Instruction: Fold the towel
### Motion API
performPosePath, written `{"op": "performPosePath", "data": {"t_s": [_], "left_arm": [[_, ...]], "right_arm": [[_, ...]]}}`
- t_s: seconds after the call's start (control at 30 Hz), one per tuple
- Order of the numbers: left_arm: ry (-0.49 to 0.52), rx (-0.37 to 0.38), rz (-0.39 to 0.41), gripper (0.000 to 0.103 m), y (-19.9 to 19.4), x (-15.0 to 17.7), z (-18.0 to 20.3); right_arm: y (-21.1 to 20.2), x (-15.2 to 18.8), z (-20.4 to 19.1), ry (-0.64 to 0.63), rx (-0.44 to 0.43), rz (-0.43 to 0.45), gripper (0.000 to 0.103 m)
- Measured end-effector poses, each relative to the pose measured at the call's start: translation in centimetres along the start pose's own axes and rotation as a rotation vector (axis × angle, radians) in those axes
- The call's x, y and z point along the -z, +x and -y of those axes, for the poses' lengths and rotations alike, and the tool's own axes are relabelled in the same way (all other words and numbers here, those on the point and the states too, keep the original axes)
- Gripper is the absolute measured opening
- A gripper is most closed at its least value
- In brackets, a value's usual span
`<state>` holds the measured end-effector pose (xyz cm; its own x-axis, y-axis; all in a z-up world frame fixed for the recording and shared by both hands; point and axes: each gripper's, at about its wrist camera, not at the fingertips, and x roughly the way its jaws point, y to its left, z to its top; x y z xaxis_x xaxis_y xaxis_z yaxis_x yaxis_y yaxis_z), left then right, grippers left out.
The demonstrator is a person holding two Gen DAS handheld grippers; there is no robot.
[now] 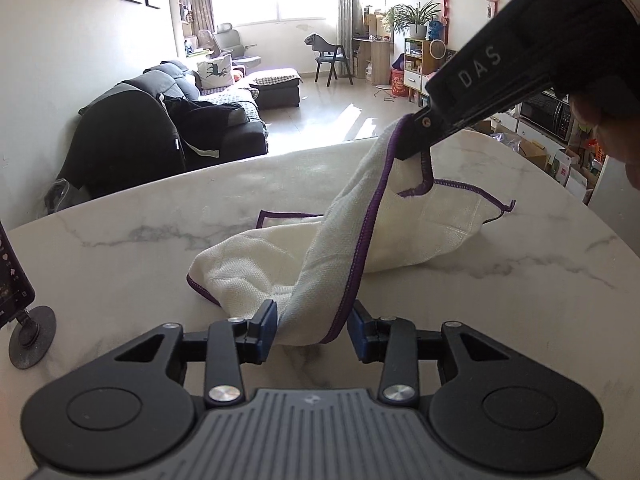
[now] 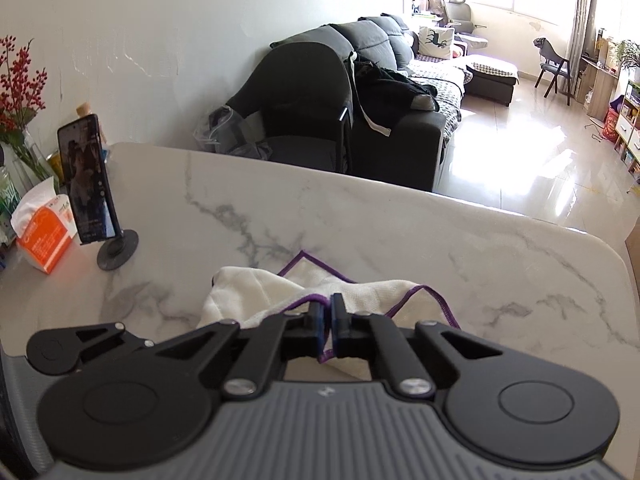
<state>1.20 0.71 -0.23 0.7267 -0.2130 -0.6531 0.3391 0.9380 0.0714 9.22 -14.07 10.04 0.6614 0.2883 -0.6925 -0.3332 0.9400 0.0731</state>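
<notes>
One white woven towel with a purple stitched hem (image 1: 404, 236) is being handled on the white grey-veined marble worktop (image 1: 140, 280), and two black two-finger grippers are being counted. The right gripper (image 2: 330, 322) is being kept pressed shut on the towel's purple hem, a fold of which is being pinched between its blue pads (image 2: 317, 320); in the left wrist view the same gripper (image 1: 412, 140) is being seen ahead and to the right, with the pinched edge being held up above the worktop. The letters "DAS" are being read in pale print along its black body. The left gripper (image 1: 312, 326) is being held partly open, a hanging strip of the towel lying between its blue pads (image 1: 270, 322) without being squeezed. The remainder of the towel is being left bunched on the worktop just ahead of both grippers, with one corner lying flat beyond the heap.

Far to the left of the right gripper, one orange and white cardboard tissue box (image 2: 44, 236) is being seen with a white tissue (image 2: 34, 204) standing out of its top; its printing is too small to be read. Beside it, one dark smartphone (image 2: 86, 180) is being held upright on a black round-based stand (image 2: 118, 248), its screen lit. One clear glass vase (image 2: 28, 160) holding red-berried branches (image 2: 18, 80) is being seen behind the box.
</notes>
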Motion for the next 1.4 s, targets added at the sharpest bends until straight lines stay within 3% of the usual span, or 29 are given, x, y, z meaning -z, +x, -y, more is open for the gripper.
{"op": "performPosePath", "data": {"t_s": [0.23,0.37,0.4,0.7,0.87,1.4], "left_arm": [[-0.068,-0.033,0.013,0.037,-0.5,0.3,-1.0],[-0.117,-0.046,0.047,0.011,-1.9,-0.3,-2.2],[-0.130,-0.050,0.057,0.010,-2.3,-0.4,-2.5],[-0.085,-0.034,0.111,0.008,-5.4,-1.6,-3.1],[-0.052,0.031,0.118,0.008,-6.8,-1.3,-3.0],[0.013,0.120,0.085,0.008,-8.9,0.8,-2.3]], "right_arm": [[-1.5,0.1,0.4,-0.001,0.013,0.022,0.004],[-2.7,0.5,0.8,0.000,0.012,0.040,0.004],[-3.0,0.6,0.9,0.000,0.012,0.043,0.004],[-5.5,1.8,1.0,-0.017,-0.007,0.069,0.004],[-7.0,3.2,1.2,-0.020,-0.035,0.071,0.004],[-10.2,6.3,0.8,-0.054,-0.086,0.056,0.005]]}}
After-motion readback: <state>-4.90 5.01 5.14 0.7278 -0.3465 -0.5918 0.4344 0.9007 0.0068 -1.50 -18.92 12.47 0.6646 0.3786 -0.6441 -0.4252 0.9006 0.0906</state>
